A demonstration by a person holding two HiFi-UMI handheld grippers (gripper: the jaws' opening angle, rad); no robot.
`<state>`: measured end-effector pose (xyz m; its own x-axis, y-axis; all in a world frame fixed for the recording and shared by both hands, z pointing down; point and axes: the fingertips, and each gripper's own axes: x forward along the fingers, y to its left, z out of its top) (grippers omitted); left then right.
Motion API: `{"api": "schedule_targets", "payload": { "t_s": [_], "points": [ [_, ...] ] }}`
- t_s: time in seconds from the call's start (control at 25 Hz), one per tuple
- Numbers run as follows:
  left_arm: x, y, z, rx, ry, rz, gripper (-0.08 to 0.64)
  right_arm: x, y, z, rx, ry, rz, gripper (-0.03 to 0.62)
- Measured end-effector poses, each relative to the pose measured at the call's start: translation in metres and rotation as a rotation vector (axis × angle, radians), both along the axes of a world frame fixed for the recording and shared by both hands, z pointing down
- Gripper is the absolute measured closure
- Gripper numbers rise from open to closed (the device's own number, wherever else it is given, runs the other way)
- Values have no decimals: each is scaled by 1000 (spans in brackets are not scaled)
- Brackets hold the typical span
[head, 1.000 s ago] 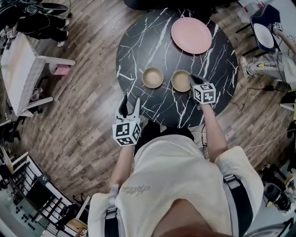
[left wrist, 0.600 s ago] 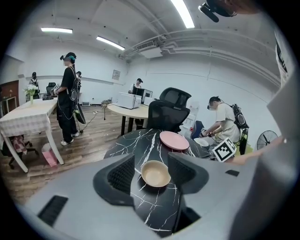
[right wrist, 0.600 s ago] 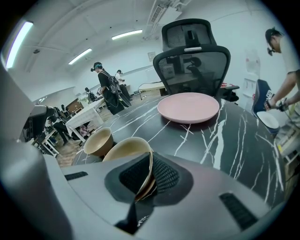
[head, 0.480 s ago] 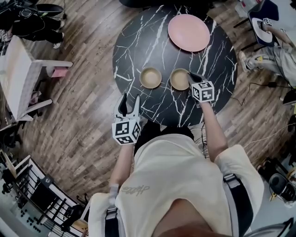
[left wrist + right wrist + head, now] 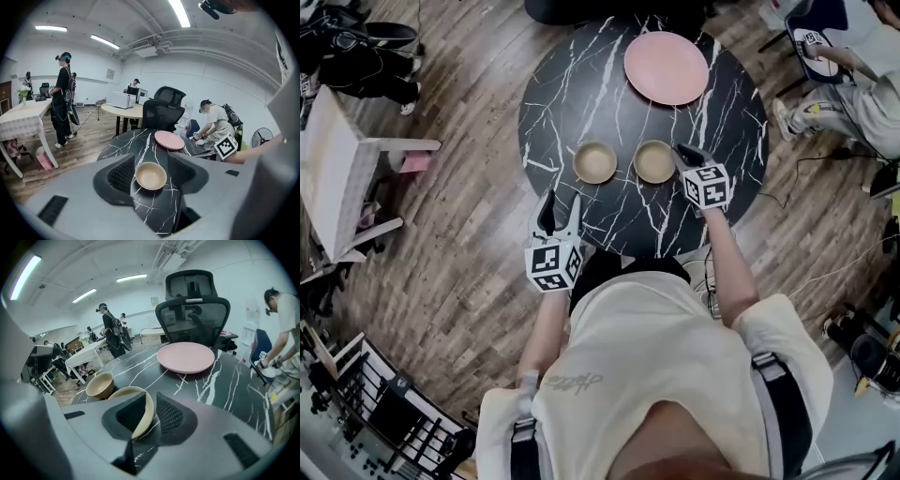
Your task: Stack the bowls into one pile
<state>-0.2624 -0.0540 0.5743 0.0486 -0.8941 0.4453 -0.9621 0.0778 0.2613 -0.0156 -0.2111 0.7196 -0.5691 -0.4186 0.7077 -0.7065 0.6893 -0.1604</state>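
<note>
the right gripper [image 5: 151, 408] reaches in over the near right edge of the round black table [image 5: 581, 94], tilted down. its jaws have just been opening and now stand a little apart, straddling the rim of a tan bowl [image 5: 654, 161]: one jaw inside, one outside, with a sliver of daylight between the outer pad and the bowl's wall, so it has no real grip on it. that bowl sits on the tabletop, directly under the gripper's tips.

to that gripper's left, across a strip of bare marble, stands the other bowl [image 5: 595, 161], upright and not touching the first. the left gripper [image 5: 562, 204] hangs just inside the table's near left edge, its marker cube out over the wooden floor [image 5: 459, 244]. its jaws are spread wide with nothing in them; the other bowl lies straight ahead of it, seen through the gap, a short way off.

beyond both grippers a pink plate [image 5: 667, 67] lies near the far edge, with clear tabletop between it and the bowls. past that edge is a black office chair [image 5: 192, 310]. off to the left gripper's side the floor is open as far as a white table [image 5: 337, 178].
</note>
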Motion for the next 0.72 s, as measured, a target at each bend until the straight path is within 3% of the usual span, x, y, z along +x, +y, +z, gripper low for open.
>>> {"api": "schedule_targets", "payload": {
  "t_s": [0.32,0.72],
  "points": [
    [15,-13,-14,48,-12,56,321,5,30,-49,82,-31,-48,534],
    [27,-17,-24,76,-55,97,321,27,58,-109,173,-122,-17,586]
  ]
}}
